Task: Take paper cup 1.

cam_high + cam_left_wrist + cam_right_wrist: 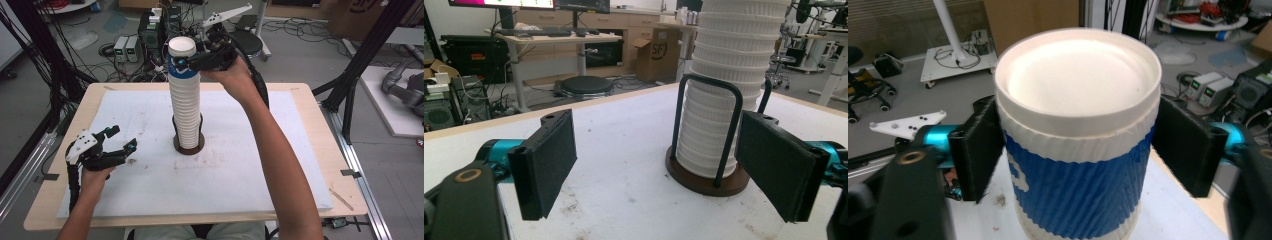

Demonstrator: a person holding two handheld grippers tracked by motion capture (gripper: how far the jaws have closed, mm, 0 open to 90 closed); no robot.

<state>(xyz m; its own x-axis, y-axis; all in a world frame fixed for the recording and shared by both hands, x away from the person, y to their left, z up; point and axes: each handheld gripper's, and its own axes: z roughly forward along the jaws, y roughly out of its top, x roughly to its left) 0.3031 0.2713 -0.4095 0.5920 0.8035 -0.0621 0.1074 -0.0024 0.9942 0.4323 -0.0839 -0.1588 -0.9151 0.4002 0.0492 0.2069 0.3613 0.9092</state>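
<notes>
Left claw (121, 139) rests low over the white mat (150, 190) at the bench's (45, 200) left side, held in the person's left hand (95, 175), with its jaws spread wide and nothing between them. Seen from the left gripper view, its two black pads (549, 160) stand well apart, the mat bare below them, and they face the cup stack from a short way off.

At the middle of the mat stands the stack (185, 115), a tall column of white ribbed paper cups nested upside down. Its foot sits in a holder (189, 145) with a round dark base and black wire hoops that rise around the lowest cups; in the left gripper view one hoop (709, 125) arches in front of the stack. The stack stands upright and reaches well above the bench.

On top sits the blue cup (181, 60), blue-sleeved with a white rim, base upward. Right claw (176, 63) is raised to it from the right, borne by the right hand (235, 75). In the right gripper view its pads (980, 145) flank the blue cup (1078, 170) just under the white rim, one on each side and touching the sleeve, so the claw holds the cup at a middling width.
</notes>
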